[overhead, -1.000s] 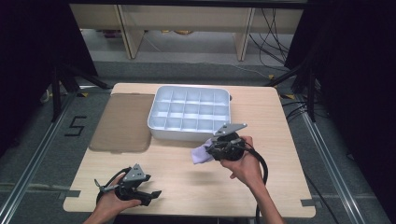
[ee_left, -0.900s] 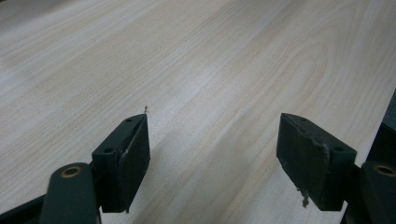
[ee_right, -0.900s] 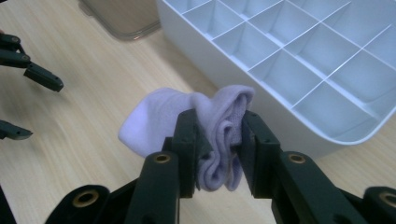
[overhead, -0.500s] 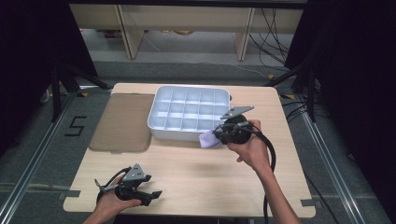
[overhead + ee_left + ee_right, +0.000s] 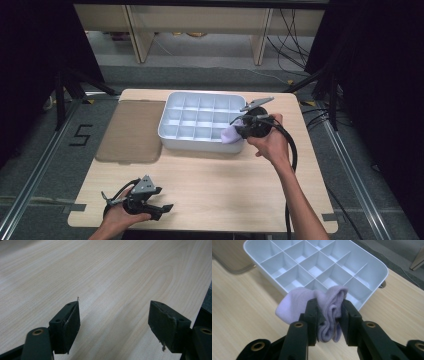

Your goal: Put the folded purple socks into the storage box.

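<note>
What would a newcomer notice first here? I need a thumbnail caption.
The right gripper pinches a bunched lilac cloth at the near right corner of the white divided tray. The left gripper rests open near the table's front left edge.

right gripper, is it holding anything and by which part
The right gripper holds a lilac cloth, pinched at a bunched fold between its jaws.
</note>
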Demonstrator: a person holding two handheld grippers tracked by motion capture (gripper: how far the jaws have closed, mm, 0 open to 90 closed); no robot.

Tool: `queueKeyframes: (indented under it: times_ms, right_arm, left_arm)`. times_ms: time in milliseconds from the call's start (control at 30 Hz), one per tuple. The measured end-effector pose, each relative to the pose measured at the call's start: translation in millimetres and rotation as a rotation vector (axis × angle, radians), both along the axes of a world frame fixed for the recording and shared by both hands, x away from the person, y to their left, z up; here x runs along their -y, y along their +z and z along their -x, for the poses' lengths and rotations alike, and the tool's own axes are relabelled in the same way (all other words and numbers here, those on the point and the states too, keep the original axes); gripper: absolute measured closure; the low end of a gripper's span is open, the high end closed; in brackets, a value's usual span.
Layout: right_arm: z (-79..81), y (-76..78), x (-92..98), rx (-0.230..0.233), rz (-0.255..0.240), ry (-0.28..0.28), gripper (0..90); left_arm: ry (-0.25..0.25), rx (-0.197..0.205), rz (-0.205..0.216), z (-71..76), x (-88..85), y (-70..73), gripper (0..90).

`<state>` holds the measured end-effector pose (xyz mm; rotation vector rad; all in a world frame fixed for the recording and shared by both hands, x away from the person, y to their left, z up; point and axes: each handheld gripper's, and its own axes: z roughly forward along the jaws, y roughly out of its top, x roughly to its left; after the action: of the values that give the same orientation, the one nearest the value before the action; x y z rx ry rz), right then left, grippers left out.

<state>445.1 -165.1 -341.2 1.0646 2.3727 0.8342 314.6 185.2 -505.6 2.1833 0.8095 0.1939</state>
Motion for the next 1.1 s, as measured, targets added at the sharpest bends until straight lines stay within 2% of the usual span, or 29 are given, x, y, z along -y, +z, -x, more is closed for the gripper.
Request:
queueKeyframes:
  times_ms: [100,167,200,233,267,367,500,600,633,667,733,833,1000,1067,1100]
  right_arm:
    - [-8.7,0.0,-1.0,-0.012,0.012,-0.021,70.3]
    - [-18.4,-2.0,-1.5,-0.017,0.023,-0.036,70.4]
    - [-18.4,-2.0,-1.5,-0.017,0.023,-0.036,70.4]
    - [-24.8,-4.1,-1.7,-0.024,0.033,-0.046,70.3]
    - [-24.8,-4.1,-1.7,-0.024,0.033,-0.046,70.3]
    - [-36.2,-10.7,-2.8,-0.038,0.057,-0.063,70.4]
    - [-46.0,-18.2,-6.1,-0.051,0.093,-0.091,70.3]
    - [-50.8,-22.1,-7.2,-0.058,0.097,-0.093,70.4]
    - [-55.5,-26.8,-8.1,-0.07,0.117,-0.107,70.4]
    - [-55.5,-26.8,-8.1,-0.07,0.117,-0.107,70.4]
    - [-59.1,-33.0,-10.2,-0.101,0.14,-0.138,70.4]
    - [-62.8,-38.4,-10.3,-0.108,0.16,-0.141,70.3]
    - [-64.9,-43.6,-14.0,-0.088,0.208,-0.134,70.3]
    - [-65.0,-46.3,-16.7,-0.097,0.22,-0.137,70.3]
    - [-65.8,-47.4,-17.3,-0.081,0.24,-0.128,70.3]
  left_arm:
    - [0.022,-0.006,0.027,0.8,1.7,-1.1,24.9]
    - [0.017,-0.002,0.015,0.3,0.7,-0.4,24.8]
    - [0.017,-0.002,0.015,0.3,0.7,-0.4,24.8]
    - [0.028,-0.014,0.018,0.8,0.9,-0.8,24.8]
    - [0.022,-0.009,0.003,-0.1,-0.2,-0.5,24.8]
    - [0.004,-0.002,0.004,-0.7,-1.4,0.5,24.8]
    - [0.007,-0.002,0.005,-0.6,-1.3,0.5,24.7]
    - [0.003,-0.004,-0.002,-0.6,-1.2,0.5,24.7]
    - [0.027,-0.021,0.031,1.4,1.7,-1.0,24.6]
    - [0.003,-0.009,0.002,0.4,0.1,-0.1,24.6]
    - [-0.006,-0.005,0.0,0.1,0.1,0.2,24.5]
    - [-0.002,-0.006,0.002,0.1,0.1,0.1,24.5]
    - [-0.006,-0.007,-0.001,0.2,0.3,0.1,24.5]
    - [0.006,-0.021,0.011,1.3,1.2,-0.5,24.5]
    - [0.004,-0.022,0.009,1.2,1.2,-0.6,24.5]
